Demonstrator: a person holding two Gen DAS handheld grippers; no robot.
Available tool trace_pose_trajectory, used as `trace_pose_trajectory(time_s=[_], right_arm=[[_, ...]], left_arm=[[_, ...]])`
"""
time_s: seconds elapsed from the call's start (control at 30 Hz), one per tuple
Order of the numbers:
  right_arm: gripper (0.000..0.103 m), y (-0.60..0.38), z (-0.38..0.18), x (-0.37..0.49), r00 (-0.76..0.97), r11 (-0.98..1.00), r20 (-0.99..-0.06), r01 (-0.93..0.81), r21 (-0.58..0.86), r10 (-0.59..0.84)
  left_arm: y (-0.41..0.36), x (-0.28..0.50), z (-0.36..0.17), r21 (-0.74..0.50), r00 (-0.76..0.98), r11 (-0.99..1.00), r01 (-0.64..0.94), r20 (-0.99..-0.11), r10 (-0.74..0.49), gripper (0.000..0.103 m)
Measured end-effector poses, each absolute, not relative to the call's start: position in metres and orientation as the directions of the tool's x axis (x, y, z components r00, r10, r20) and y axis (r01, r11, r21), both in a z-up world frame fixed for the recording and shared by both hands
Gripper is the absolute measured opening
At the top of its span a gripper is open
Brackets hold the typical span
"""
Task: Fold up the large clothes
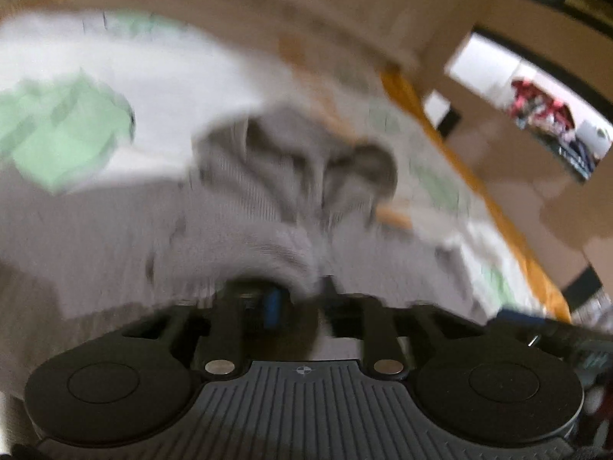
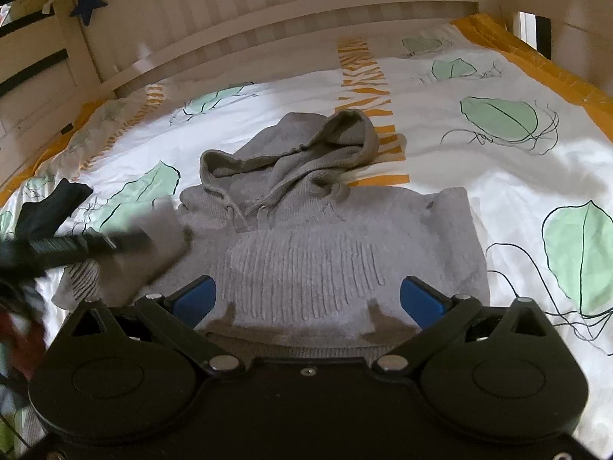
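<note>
A grey knitted hoodie (image 2: 306, 237) lies flat on the bed, its hood (image 2: 306, 153) toward the headboard and its body folded narrow. My right gripper (image 2: 308, 299) hovers open over the hoodie's lower part, blue pads wide apart and nothing between them. The left gripper (image 2: 95, 245) shows as a blurred black bar at the hoodie's left side, over a smeared grey sleeve (image 2: 161, 237). The left wrist view is blurred: the left gripper (image 1: 306, 299) has its fingers apart, with a bulge of the hoodie (image 1: 291, 260) lying over the tips and one blue pad (image 1: 272, 306) bare.
The bedsheet (image 2: 479, 176) is white with green leaves and an orange stripe. A cream slatted headboard (image 2: 268, 27) stands behind, with a blue star (image 2: 88, 2) hanging at left. A dark cloth (image 2: 49, 203) and striped fabric (image 2: 80, 280) lie at the left; the bed's orange edge (image 2: 567, 73) runs along the right.
</note>
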State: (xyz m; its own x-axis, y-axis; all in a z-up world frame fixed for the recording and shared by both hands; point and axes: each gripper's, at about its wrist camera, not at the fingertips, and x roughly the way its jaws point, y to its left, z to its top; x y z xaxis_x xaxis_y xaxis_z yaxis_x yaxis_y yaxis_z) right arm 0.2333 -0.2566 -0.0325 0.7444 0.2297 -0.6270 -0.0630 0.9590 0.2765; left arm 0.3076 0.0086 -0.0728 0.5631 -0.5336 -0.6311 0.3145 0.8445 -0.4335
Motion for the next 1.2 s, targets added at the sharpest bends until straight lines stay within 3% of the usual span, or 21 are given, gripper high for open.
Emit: trace_pose_trajectory(time_s=[0.2, 0.27, 0.33, 0.4, 0.6, 0.7, 0.77, 0.87, 1.13, 1.2], right_arm=[[0.102, -0.255, -0.035, 0.234, 0.737, 0.958, -0.633, -0.071, 0.277, 0.237], [0.102, -0.253, -0.035, 0.234, 0.737, 0.959, -0.632, -0.076, 0.273, 0.238], [0.102, -0.252, -0.036, 0.234, 0.741, 0.96, -0.628, -0.082, 0.268, 0.239], [0.102, -0.249, -0.035, 0.231, 0.751, 0.964, -0.618, -0.094, 0.251, 0.234], [0.102, -0.214, -0.026, 0.231, 0.765, 0.968, -0.594, -0.183, 0.169, 0.248], [0.102, -0.186, -0.018, 0.237, 0.77, 0.96, -0.575, -0.238, 0.145, 0.277], [0.101, -0.162, -0.014, 0.246, 0.77, 0.954, -0.567, -0.275, 0.117, 0.292], [0.085, -0.126, -0.012, 0.262, 0.76, 0.944, -0.575, -0.323, 0.073, 0.304], [0.084, -0.062, -0.038, 0.288, 0.729, 0.915, -0.643, -0.388, -0.11, 0.233], [0.079, -0.054, -0.045, 0.289, 0.718, 0.906, -0.663, -0.399, -0.141, 0.213]], left_arm=[[0.024, 0.305, -0.089, -0.487, 0.527, 0.798, 0.354, -0.601, -0.6, 0.046], [0.03, 0.306, -0.079, -0.521, 0.527, 0.789, 0.325, -0.593, -0.609, 0.054], [0.036, 0.3, -0.062, -0.499, 0.588, 0.808, 0.312, -0.567, -0.577, 0.069], [0.044, 0.292, -0.045, -0.44, 0.65, 0.845, 0.304, -0.553, -0.522, 0.073], [0.097, 0.285, -0.011, -0.301, 0.739, 0.944, 0.139, -0.603, -0.301, 0.077], [0.126, 0.284, -0.004, -0.316, 0.758, 0.947, 0.062, -0.602, -0.251, 0.077], [0.14, 0.286, 0.002, -0.346, 0.77, 0.938, 0.028, -0.591, -0.241, 0.077], [0.152, 0.285, 0.01, -0.365, 0.778, 0.93, 0.025, -0.577, -0.247, 0.078], [0.158, 0.282, 0.02, -0.356, 0.78, 0.932, 0.07, -0.563, -0.274, 0.078], [0.156, 0.281, 0.019, -0.359, 0.776, 0.93, 0.08, -0.563, -0.284, 0.078]])
